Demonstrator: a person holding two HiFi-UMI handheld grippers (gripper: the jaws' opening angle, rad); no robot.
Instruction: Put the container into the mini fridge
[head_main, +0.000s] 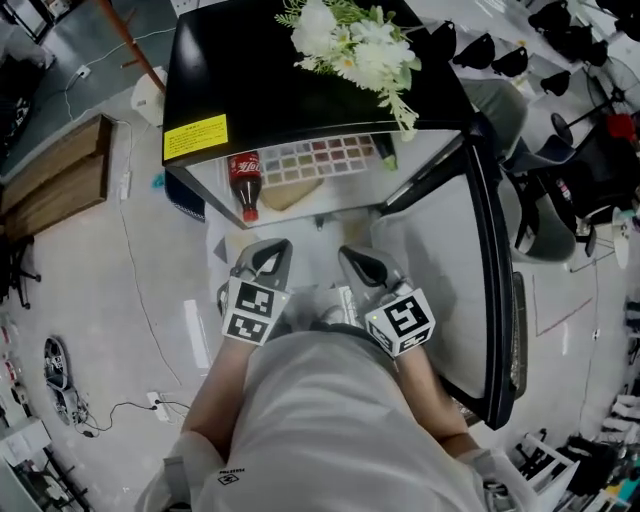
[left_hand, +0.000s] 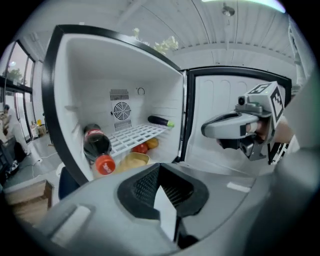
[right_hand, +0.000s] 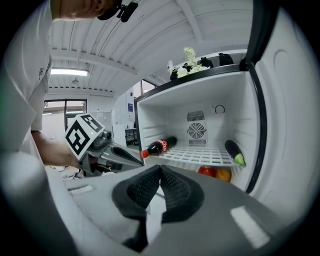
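The mini fridge stands open in front of me, its door swung to the right. A tan container lies on the fridge floor under the wire shelf, also visible from above as the container. My left gripper and right gripper hover side by side just outside the opening, close to my body. The left gripper is shut with nothing in it. The right gripper has its pads meeting at the tips and holds nothing.
A cola bottle lies at the shelf's left end and a dark eggplant at its right. A tomato and an orange sit below. White flowers stand on top of the fridge. A wooden box is to the left.
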